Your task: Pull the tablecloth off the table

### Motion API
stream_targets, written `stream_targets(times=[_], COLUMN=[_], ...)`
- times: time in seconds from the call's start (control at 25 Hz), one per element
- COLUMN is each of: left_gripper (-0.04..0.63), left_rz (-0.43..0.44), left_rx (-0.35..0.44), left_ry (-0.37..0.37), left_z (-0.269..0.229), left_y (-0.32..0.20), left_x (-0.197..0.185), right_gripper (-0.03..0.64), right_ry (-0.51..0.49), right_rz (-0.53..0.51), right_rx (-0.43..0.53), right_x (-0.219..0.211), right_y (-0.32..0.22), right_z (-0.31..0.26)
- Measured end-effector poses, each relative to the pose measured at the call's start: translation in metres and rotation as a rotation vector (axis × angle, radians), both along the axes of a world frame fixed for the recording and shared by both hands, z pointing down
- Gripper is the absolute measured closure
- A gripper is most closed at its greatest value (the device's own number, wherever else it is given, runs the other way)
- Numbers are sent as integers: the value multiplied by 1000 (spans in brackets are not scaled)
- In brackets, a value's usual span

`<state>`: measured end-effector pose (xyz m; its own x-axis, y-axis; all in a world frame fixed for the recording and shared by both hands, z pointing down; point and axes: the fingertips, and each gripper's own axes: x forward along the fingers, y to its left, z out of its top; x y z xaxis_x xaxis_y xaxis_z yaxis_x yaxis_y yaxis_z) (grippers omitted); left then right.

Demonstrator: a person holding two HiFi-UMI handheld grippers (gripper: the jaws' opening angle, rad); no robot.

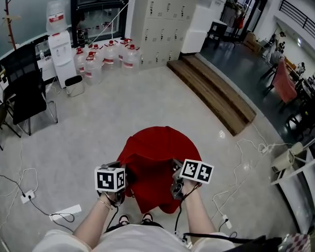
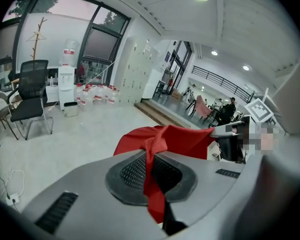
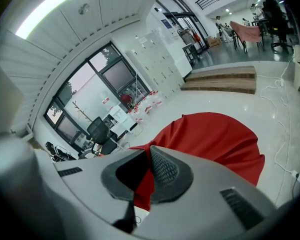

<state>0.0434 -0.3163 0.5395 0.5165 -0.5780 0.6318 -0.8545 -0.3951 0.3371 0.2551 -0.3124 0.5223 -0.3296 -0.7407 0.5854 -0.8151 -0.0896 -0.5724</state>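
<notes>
A red tablecloth (image 1: 160, 156) drapes over a small round table straight below me; the table itself is hidden under it. My left gripper (image 1: 121, 185) is shut on the cloth's near left edge, and the red fabric (image 2: 152, 181) is bunched between its black pads. My right gripper (image 1: 177, 182) is shut on the near right edge, with a fold of the cloth (image 3: 144, 181) pinched between its pads. In the right gripper view the tablecloth (image 3: 210, 139) spreads out ahead, lifted and taut toward the jaws. The right gripper (image 2: 235, 134) shows beyond the cloth in the left gripper view.
Pale floor surrounds the table. A power strip (image 1: 65, 212) and cables lie at the near left, more cables (image 1: 247, 161) at the right. A wooden step (image 1: 215, 91) runs behind. Black chairs (image 1: 26, 96), a water dispenser (image 1: 60, 49) and water jugs (image 1: 107, 56) stand at the far left.
</notes>
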Motion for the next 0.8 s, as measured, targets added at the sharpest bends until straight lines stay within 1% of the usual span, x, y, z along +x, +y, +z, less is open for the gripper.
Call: stream_targets(times=[0.32,0.48,0.6,0.8], left_gripper=[577,577,577,577], left_rz=[22,45,56,52], left_rx=[26,51,64,76], left_ry=[8,10,9,23], left_z=[-12,-20,-24,-32], left_y=[-3,-4,-3,-4], left_x=[-4,-1,0,-9], right_gripper=[589,589,589,591], right_ry=[7,-15,0,-9], right_rz=[49,47,43,52], right_rx=[21,57,75,102], right_x=[-1,-8,-15,-25], right_y=[8,9,9,10], right_z=[-13,-25,-33,-46])
